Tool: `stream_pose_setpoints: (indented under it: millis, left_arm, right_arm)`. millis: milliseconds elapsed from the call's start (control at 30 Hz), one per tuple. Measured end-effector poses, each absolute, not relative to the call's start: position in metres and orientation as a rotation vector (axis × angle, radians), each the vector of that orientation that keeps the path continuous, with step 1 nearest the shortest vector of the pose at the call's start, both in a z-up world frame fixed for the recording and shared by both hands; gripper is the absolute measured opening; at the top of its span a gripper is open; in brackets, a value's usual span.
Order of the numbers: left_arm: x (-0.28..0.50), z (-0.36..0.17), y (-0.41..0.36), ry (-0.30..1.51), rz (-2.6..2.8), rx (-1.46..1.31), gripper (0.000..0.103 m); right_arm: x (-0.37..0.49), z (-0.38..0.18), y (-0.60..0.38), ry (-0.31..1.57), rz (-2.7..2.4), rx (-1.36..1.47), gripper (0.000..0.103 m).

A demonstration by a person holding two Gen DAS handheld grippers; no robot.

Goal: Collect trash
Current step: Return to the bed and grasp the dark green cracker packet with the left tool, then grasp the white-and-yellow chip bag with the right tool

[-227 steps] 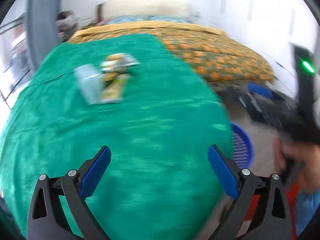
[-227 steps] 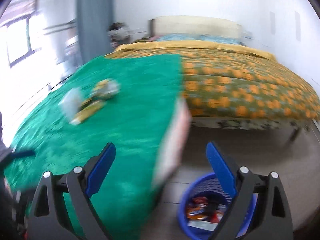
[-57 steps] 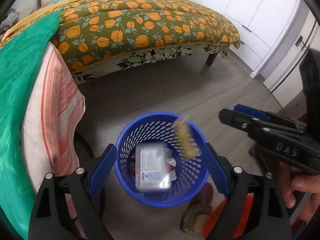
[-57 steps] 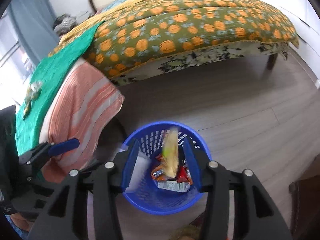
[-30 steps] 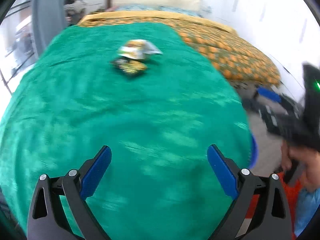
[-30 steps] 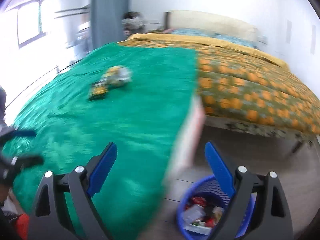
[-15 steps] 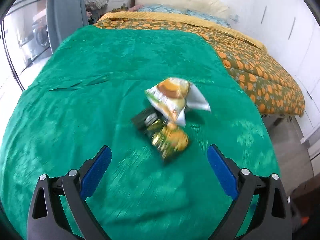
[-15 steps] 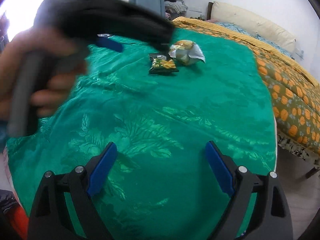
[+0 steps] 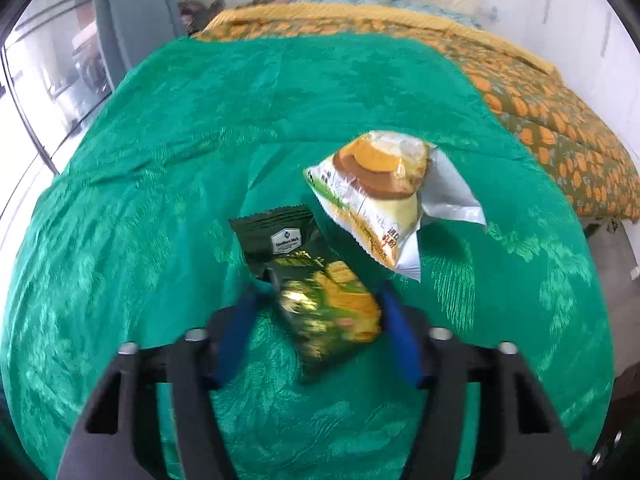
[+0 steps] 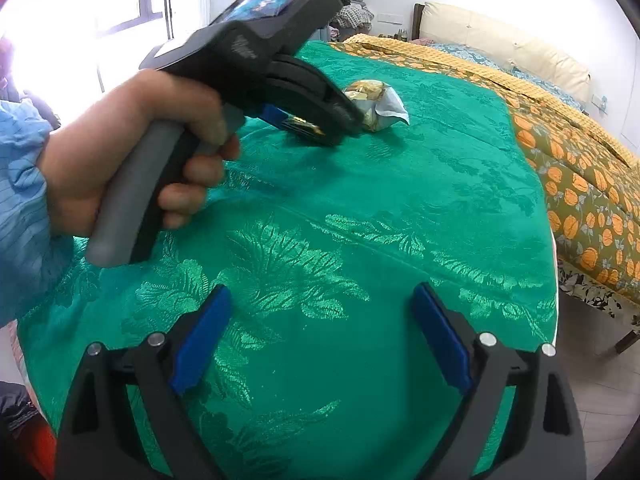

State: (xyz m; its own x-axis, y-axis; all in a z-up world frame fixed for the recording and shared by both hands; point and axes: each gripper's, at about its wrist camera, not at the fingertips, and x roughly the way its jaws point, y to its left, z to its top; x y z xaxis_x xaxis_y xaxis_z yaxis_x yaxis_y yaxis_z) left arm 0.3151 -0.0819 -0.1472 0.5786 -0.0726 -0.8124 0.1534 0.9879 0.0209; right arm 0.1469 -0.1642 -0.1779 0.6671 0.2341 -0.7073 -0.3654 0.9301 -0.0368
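A dark green snack packet (image 9: 312,276) lies on the green bedspread (image 9: 160,168), and a crumpled white and yellow wrapper (image 9: 384,196) lies just beyond it. My left gripper (image 9: 316,332) straddles the near end of the green packet, its blue fingers partly closed on either side of it. In the right wrist view the left gripper (image 10: 320,120) is down over the green packet (image 10: 302,125), with the white and yellow wrapper (image 10: 374,102) beside it. My right gripper (image 10: 320,336) is open and empty, hovering over the near part of the bedspread (image 10: 400,208).
An orange-flowered quilt (image 9: 560,120) covers the bed to the right, with pillows (image 10: 508,52) at the head. A curtain (image 9: 128,20) and a window are on the left. The floor (image 10: 600,400) shows at the lower right.
My left gripper has moved down onto the green packet and its fingers have narrowed around it. The right gripper has stayed open and nearly still.
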Motion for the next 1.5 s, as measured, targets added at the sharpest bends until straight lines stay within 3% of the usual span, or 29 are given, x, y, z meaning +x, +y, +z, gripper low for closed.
stream_pose_setpoints:
  millis: [133, 500, 633, 767, 1033, 1100, 1267, 1500]
  left_arm:
    - [0.301, -0.142, -0.066, 0.941, -0.160, 0.107, 0.038]
    - [0.211, -0.140, 0.015, 0.952, -0.226, 0.134, 0.040]
    - [0.203, -0.146, 0.023, 0.925, -0.192, 0.148, 0.075]
    - [0.206, -0.152, 0.027, 0.930, -0.164, 0.133, 0.090]
    - [0.207, -0.156, 0.033, 0.945, -0.153, 0.102, 0.097]
    - [0.207, -0.157, 0.033, 0.945, -0.147, 0.100, 0.098]
    - [0.208, -0.157, 0.032, 0.947, -0.148, 0.094, 0.098]
    - [0.210, -0.157, 0.032, 0.947, -0.149, 0.094, 0.098]
  right_arm:
    - [0.146, -0.178, -0.166, 0.768, 0.337, -0.180, 0.089]
    - [0.142, -0.179, -0.166, 0.764, 0.334, -0.174, 0.090]
    - [0.143, -0.179, -0.171, 0.779, 0.329, -0.146, 0.090]
    - [0.146, -0.172, -0.184, 0.797, 0.302, -0.104, 0.090]
    - [0.220, -0.148, -0.215, 0.847, 0.231, -0.003, 0.091]
    - [0.247, -0.138, -0.208, 0.839, 0.253, 0.003, 0.098]
    - [0.320, -0.124, -0.173, 0.834, 0.285, 0.030, 0.098]
    - [0.369, -0.144, -0.117, 0.877, 0.201, -0.179, 0.098]
